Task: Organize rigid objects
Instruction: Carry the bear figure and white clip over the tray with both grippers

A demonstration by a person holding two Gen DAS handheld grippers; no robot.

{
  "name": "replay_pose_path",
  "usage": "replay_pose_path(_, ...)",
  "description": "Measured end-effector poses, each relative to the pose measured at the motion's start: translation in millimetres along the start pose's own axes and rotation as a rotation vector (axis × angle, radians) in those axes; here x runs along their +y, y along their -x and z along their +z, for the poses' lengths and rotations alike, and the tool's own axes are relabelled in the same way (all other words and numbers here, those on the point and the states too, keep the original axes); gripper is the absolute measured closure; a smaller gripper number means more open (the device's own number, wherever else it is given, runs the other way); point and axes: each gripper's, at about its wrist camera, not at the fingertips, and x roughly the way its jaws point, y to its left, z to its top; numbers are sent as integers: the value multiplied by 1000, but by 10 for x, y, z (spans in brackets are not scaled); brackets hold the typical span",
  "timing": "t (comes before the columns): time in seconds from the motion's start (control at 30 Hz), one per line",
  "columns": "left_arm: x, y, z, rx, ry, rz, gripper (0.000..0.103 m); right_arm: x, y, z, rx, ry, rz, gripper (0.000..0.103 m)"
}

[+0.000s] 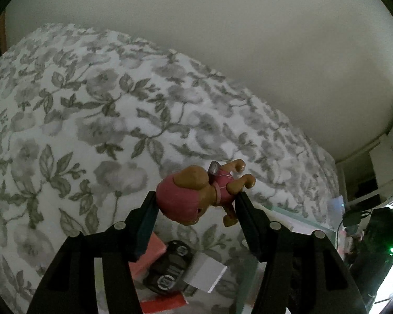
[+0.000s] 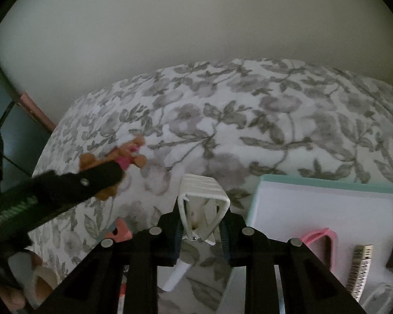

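L gripper (image 1: 195, 204) jaws pinch toy dog figure (image 1: 196, 192) w/ pink hat, lifted over floral bedspread (image 1: 91, 110). Black toy car (image 1: 170, 267) below, partly hidden. R gripper (image 2: 200, 229) jaws clamp white hair claw clip (image 2: 203, 204); lower end cut off. White tray (image 2: 314, 209) beside, contents blurred.

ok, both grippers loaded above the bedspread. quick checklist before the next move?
1. left gripper clamped on dog figure: ok.
2. right gripper shut on white hair clip: ok.
3. Dog figure square between the fingers: not ok, it sits tilted.
4. White tray has bare space: ok.
5. Both loads clear of bedspread: ok.
6. Which spot each item belongs in: cannot tell.
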Motion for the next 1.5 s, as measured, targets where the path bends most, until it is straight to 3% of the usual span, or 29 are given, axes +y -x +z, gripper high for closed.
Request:
replay_pose_path(0.6,-809,245,-226,3,-136,-74,41,-892,808,3,-83,-202,-171,77)
replay_pose_path(0.97,-1348,360,-695,44,-340,-52,41,-1249,1238,-387,-64,-270,-279,77)
replay_pose_path(1.17,-1466,314,-995,98,-370,-66,41,-1287,1349,-578,-39,-272,-303,77)
replay_pose_path(1.5,-1611,124,-1301,171,-438,-23,41,-1308,1334,-735,-5,-260,-322,77)
